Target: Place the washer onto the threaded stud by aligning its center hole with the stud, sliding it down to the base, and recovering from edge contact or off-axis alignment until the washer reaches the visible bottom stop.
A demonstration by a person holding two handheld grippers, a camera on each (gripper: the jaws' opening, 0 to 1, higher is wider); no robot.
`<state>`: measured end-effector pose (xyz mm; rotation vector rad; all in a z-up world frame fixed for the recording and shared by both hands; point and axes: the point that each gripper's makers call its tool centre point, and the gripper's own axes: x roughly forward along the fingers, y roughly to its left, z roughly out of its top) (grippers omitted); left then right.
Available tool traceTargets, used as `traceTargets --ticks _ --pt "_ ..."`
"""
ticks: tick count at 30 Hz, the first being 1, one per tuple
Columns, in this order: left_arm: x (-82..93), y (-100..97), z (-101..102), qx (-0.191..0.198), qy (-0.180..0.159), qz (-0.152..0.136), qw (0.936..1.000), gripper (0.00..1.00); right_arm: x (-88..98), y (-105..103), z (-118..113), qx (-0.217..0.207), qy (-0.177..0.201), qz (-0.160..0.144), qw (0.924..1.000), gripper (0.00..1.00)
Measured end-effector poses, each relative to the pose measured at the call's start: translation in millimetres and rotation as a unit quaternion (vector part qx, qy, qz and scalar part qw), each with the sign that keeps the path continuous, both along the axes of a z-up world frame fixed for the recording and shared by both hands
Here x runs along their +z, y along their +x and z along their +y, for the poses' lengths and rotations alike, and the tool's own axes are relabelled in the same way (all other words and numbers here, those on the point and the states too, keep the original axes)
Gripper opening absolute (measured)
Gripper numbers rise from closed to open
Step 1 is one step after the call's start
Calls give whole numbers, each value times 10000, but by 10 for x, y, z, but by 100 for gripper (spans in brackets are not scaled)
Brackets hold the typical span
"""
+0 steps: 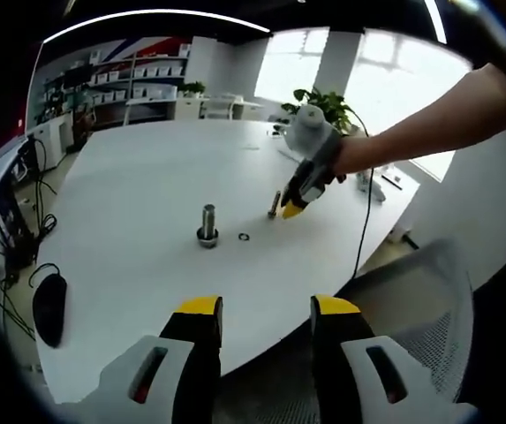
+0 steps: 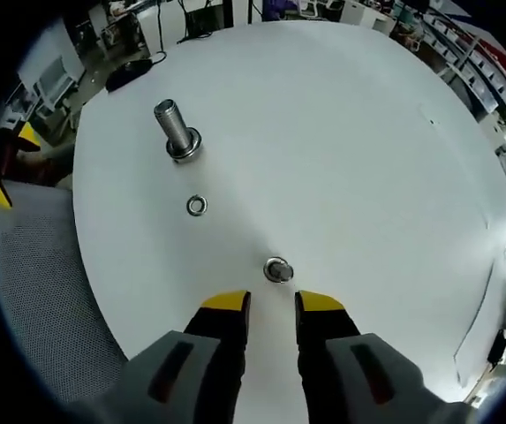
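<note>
**A:** Where's the washer from your right tongs?

**B:** In the right gripper view it lies flat on the white table, ahead of your tongs and off to their left, apart from them. Directly in front of your tips, much closer, is a second small metal piece. It looks like a short stud or nut seen nearly end-on; I can't tell which.

**A:** And the threaded stud?

**B:** It stands upright on its flanged base, further out along the same line, beyond the washer. Washer and stud are near each other but not touching. In the left gripper view the washer sits just beside the stud.

**A:** State of the tongs?

**B:** Your right tongs are parted with nothing between them, tips low over the table. Your left tongs are spread wide and empty too, back at the table's edge above a mesh chair.

**A:** So which hand goes?

**B:** I'd judge the right: it's far nearer. The move hinges on swinging left past the near piece, then carrying the washer onward until its hole is on the stud's vertical axis.
</note>
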<state>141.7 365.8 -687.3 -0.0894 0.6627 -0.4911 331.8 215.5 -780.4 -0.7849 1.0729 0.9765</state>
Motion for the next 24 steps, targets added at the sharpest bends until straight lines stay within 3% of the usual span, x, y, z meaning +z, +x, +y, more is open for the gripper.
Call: traceTargets --ticks 5,12,24 --pt "13 10 -25 -47 18 -27 10000 38 -12 -122 -10 -13 17 91 10000 24" --pt "17 4 -35 -44 -7 -50 10000 38 -82 -339 197 260 135 187 9994 23" --pt "14 -47 25 1 -1 -36 10000 38 -124 -397 583 489 254 246 9982 23"
